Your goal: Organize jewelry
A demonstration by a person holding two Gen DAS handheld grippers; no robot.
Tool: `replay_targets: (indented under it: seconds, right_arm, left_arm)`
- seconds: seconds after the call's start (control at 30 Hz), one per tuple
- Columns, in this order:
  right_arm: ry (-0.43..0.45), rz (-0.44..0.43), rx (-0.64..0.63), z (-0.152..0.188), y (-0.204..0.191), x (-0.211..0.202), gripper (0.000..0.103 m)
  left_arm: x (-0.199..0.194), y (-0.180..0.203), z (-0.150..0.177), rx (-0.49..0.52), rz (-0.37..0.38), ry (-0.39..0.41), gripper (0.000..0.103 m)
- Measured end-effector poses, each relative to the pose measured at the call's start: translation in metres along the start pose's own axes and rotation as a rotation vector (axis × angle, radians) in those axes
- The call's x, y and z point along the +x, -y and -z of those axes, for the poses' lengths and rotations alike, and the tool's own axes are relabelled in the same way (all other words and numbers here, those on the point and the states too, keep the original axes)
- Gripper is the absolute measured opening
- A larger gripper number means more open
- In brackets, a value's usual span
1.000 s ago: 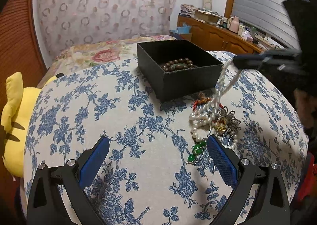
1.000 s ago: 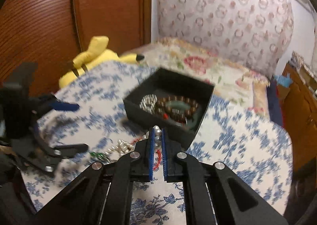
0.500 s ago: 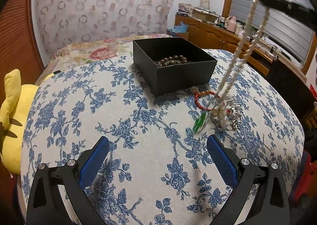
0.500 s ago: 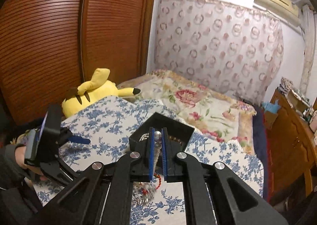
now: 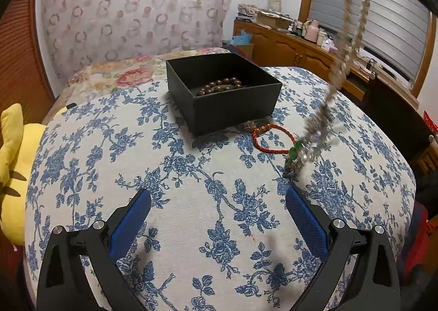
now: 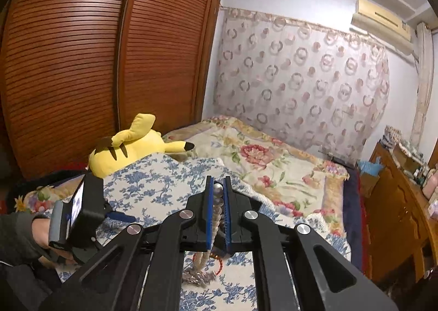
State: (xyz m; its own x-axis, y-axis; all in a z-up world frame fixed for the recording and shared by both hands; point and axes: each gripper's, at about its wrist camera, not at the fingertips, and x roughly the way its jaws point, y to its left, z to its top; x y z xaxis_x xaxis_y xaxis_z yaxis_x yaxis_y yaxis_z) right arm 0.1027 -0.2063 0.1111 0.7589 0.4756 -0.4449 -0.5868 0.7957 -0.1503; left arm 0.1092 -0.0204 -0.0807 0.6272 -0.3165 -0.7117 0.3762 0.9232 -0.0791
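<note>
My right gripper (image 6: 217, 188) is shut on a pearl necklace (image 6: 217, 203) and holds it high. In the left wrist view the necklace (image 5: 345, 45) hangs from the top right, with a tangle of silver pieces and a green pendant (image 5: 294, 151) dangling just above the cloth. A red cord bracelet (image 5: 272, 138) lies on the cloth in front of the black box (image 5: 232, 108), which holds a brown bead bracelet (image 5: 219, 86). My left gripper (image 5: 219, 218) is open and empty, low over the near cloth.
The blue-flowered cloth (image 5: 191, 174) covers a rounded surface. A yellow plush toy (image 5: 13, 163) lies at its left edge; it also shows in the right wrist view (image 6: 131, 144). A wooden dresser (image 5: 301, 48) stands at the back right, a floral bedspread (image 6: 260, 157) behind.
My right gripper has risen with the pearl necklace, pulling the tangled pendant end up off the cloth. The red bracelet stays on the cloth. My left gripper stays open in place.
</note>
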Motion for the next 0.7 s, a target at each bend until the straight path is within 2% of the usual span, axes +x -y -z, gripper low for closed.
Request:
replay_targets:
  seconds: [0.13, 0.23, 0.5, 0.7]
  right_arm:
    - [0.023, -0.016, 0.004, -0.006, -0.003, -0.01, 0.008]
    - [-0.015, -0.015, -0.005, 0.002, -0.006, -0.005, 0.008]
    - [-0.216, 0.001, 0.035, 0.073, 0.006, 0.03, 0.008]
    - [-0.25, 0.012, 0.097, 0.107, 0.021, 0.021, 0.008]
  left_arm:
    - [-0.004, 0.0, -0.001, -0.002, 0.003, 0.012, 0.095]
    - [-0.008, 0.0, 0.0, -0.003, 0.005, 0.019, 0.095]
    - [-0.006, -0.005, 0.002, -0.017, 0.004, 0.015, 0.095]
    - [-0.002, -0.002, -0.005, -0.018, 0.018, 0.017, 0.095]
